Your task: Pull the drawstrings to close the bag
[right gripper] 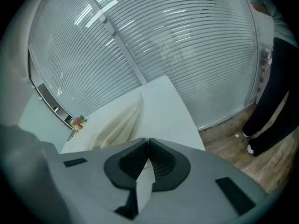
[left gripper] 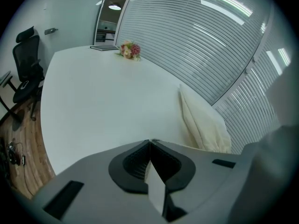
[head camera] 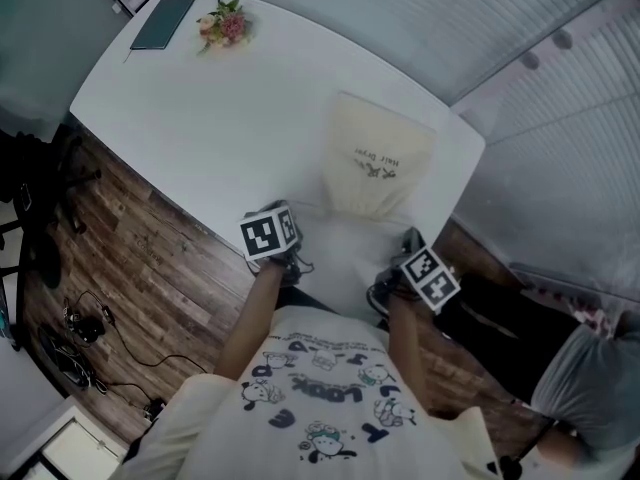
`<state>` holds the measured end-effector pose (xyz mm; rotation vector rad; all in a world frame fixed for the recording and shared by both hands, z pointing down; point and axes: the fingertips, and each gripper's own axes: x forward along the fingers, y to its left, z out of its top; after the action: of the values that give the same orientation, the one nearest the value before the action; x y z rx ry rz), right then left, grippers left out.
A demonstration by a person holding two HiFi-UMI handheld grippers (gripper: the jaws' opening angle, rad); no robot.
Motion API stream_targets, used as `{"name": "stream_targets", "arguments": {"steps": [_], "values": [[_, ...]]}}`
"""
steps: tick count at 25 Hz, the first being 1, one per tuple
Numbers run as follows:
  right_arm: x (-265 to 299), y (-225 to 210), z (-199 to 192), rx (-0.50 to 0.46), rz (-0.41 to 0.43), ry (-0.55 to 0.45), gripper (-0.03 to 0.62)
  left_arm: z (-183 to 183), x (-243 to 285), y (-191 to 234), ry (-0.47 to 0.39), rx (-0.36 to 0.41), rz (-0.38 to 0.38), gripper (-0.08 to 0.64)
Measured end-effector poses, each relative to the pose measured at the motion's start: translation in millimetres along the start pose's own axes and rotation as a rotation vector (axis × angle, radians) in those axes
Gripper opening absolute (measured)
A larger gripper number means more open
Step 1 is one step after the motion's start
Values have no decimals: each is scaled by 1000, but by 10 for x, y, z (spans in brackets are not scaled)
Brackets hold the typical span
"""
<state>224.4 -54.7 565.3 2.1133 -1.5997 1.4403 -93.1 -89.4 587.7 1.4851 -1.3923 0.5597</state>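
A person is holding the left gripper (left gripper: 150, 143) over the near edge of a white table (head camera: 190, 118). Its jaws are clenching tight, pad against pad. The cream bag (head camera: 375, 158) is lying flat on the table ahead of this gripper and off to its right, clear of the tips. Its printed face is up and its narrower, creased end is pointing toward the person. The right gripper (right gripper: 149, 140) is hovering by the table's near right corner, with its jaws likewise squeezing fully together. From there the bag is lying ahead and to the left, again apart from the tips. In the head view the bag is sitting beyond the two marker cubes (head camera: 270, 234), roughly between them.

The drawstrings are proving hard to pick out in any view. A pale sliver is showing in the slit behind each gripper's pads, and it is impossible to say whether it is cord or the surface beneath. In the head view the cubes and the person's arms are hiding both sets of fingertips. Each gripper's grey body is cutting off the bag's near end in its own view. The lettering on the bag is too small to read. At far right, a second person (right gripper: 273, 97) is standing on the wooden floor, cropped by the frame edge.
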Motion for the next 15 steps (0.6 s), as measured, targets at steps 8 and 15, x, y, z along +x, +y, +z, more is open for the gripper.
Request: {"name": "stream_targets", "arguments": {"steps": [8, 15], "values": [[-14, 75, -72, -138, 22, 62, 20, 37, -80, -128, -48, 155, 11, 48], [-98, 100, 1, -224, 3, 39, 160, 21, -171, -28, -37, 213, -21, 122]]}}
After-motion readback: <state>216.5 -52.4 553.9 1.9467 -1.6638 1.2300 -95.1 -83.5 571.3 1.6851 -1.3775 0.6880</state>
